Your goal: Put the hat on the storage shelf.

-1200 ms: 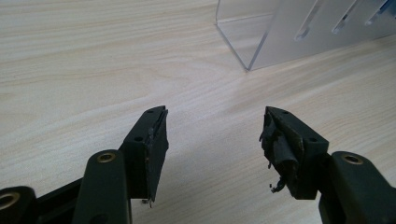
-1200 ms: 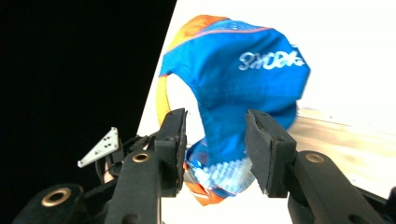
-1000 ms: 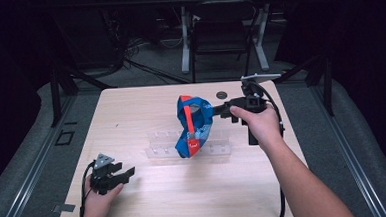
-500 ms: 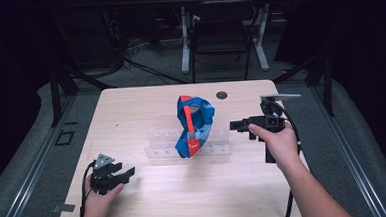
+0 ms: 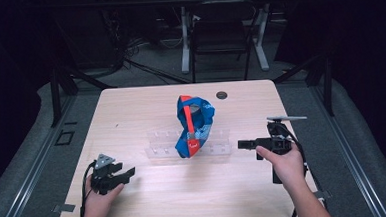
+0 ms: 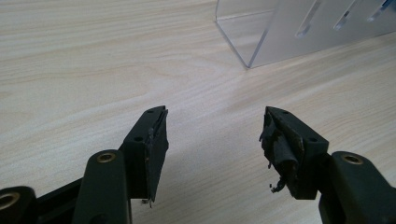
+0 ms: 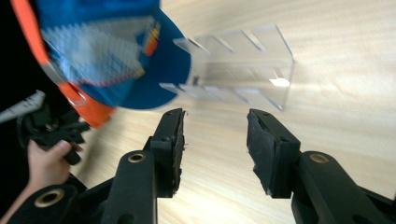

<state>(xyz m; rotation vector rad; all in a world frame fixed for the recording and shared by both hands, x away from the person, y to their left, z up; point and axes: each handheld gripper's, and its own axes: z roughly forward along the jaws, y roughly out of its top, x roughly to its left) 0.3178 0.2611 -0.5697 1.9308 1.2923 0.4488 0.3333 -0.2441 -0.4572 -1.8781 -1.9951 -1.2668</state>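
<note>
- One blue cap (image 5: 193,122) set on clear rack (image 5: 218,148), tabletop (image 5: 146,111) centre: placing looks done.
- Right claw (image 5: 241,144), at 3 o'clock of cap, has been opening; empty.
- Left claw (image 5: 127,172), 7 o'clock, released, idle.

A blue fabric cap with an orange-red stripe and a pale patterned panel (image 5: 194,124) sits propped upright on a clear acrylic slotted rack (image 5: 218,148) near the middle of the light wooden table (image 5: 146,106) — its lower edge hangs down over the rack's front. It looks folded or twisted on itself, though the blur makes that hard to confirm — the rack itself stands level.
</note>
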